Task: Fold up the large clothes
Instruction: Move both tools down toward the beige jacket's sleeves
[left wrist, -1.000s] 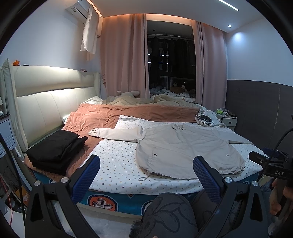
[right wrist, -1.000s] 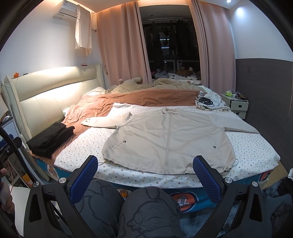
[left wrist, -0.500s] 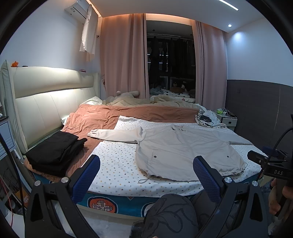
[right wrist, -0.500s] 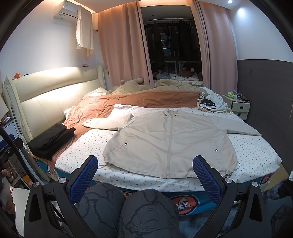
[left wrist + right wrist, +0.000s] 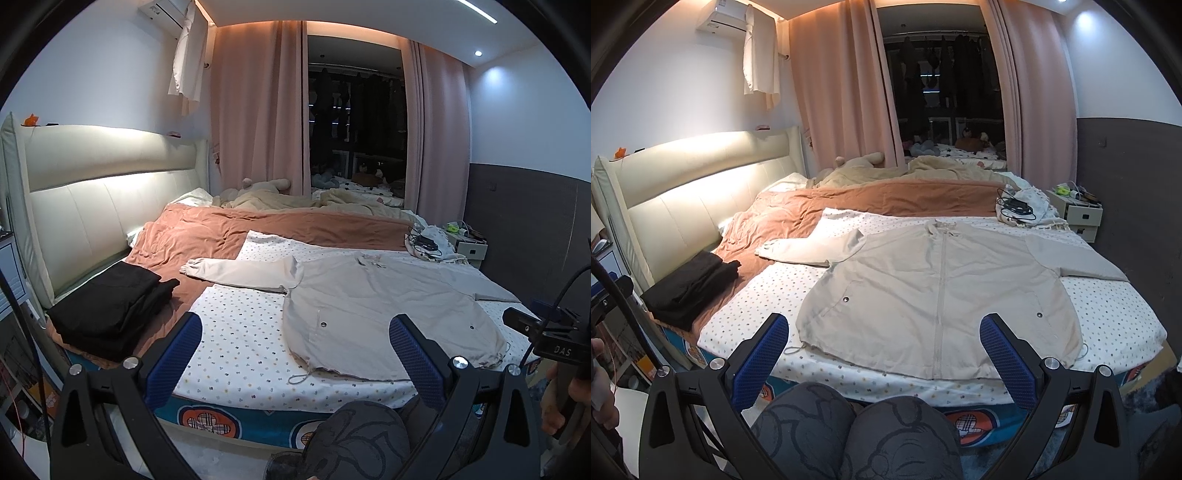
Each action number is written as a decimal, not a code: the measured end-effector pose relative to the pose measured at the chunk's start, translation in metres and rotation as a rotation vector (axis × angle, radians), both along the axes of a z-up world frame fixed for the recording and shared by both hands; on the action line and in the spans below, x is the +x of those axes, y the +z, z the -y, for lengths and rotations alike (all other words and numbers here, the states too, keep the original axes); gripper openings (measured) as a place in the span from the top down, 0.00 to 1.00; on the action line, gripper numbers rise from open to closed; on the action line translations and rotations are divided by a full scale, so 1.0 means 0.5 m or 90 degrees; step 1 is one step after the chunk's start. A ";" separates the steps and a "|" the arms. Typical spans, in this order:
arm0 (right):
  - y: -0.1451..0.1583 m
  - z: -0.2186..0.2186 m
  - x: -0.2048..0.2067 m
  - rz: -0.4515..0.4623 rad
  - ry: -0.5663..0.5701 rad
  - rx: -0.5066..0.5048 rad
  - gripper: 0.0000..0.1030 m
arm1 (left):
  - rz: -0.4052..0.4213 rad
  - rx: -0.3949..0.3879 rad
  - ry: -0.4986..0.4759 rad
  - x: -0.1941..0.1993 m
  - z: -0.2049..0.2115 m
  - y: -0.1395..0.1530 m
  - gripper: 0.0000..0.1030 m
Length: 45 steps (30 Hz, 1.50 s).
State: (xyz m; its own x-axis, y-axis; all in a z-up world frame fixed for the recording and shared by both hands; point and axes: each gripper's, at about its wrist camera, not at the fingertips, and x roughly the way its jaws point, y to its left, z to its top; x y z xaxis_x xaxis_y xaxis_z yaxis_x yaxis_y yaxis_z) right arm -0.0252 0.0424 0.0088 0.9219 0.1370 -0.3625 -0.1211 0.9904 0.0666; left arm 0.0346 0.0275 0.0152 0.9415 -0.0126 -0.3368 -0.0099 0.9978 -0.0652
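We have not begun folding: both the left gripper [image 5: 295, 343] and right gripper [image 5: 884, 341] are wide and empty, and the jacket [image 5: 934, 291] lies flat at frame centre; next we probably take its sleeve [image 5: 812, 251], middle left.

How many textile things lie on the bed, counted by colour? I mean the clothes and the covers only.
Beige jacket, spread flat: 1
Black folded pile (number of garments inside cannot be told): 1
Rust-brown blanket: 1
Tan blanket: 1
White dotted sheet: 1
Total: 5
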 end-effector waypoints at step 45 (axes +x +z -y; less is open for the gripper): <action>-0.033 -0.132 0.803 -0.158 0.102 0.054 0.15 | -0.164 -0.128 0.102 0.732 -0.258 -0.139 0.24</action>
State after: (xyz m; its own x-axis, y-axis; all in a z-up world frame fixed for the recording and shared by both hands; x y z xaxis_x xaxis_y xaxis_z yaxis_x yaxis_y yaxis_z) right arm 0.3761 0.1086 -0.0078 0.7710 0.3124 -0.5550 -0.2442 0.9498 0.1954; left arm 0.4005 0.1564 -0.0542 0.8214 0.0390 -0.5691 -0.2073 0.9498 -0.2342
